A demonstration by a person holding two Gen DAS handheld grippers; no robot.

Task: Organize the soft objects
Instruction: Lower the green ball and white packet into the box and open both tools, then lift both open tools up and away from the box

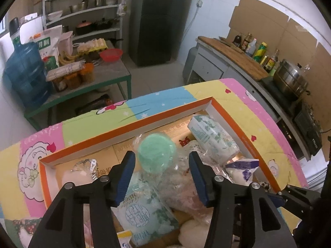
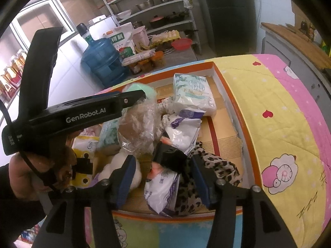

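Soft packets and fabric pieces lie piled inside the shallow orange-rimmed cardboard box (image 1: pixel 132 122), which sits on a pastel cartoon-print quilt (image 2: pixel 279 111). I hold my left gripper (image 1: pixel 162 177) above the middle of the pile with its jaws apart and nothing between them; a mint-green round sponge in clear wrap (image 1: pixel 156 152) lies just ahead at about 12 o'clock, and a white tissue pack with green leaf print (image 1: pixel 213 136) is at about 2 o'clock. My right gripper (image 2: pixel 163 183) also has its jaws apart, over a white and purple plastic packet (image 2: pixel 163 192), with a leopard-print cloth (image 2: pixel 219 169) touching the packet at about 3 o'clock and a white fluffy ball (image 2: pixel 122 169) just beside the left finger. I judge that I am at the step of choosing the next item. The next move needs a straight descent on one item only, because the crinkled wraps overlap and one could drag its neighbour
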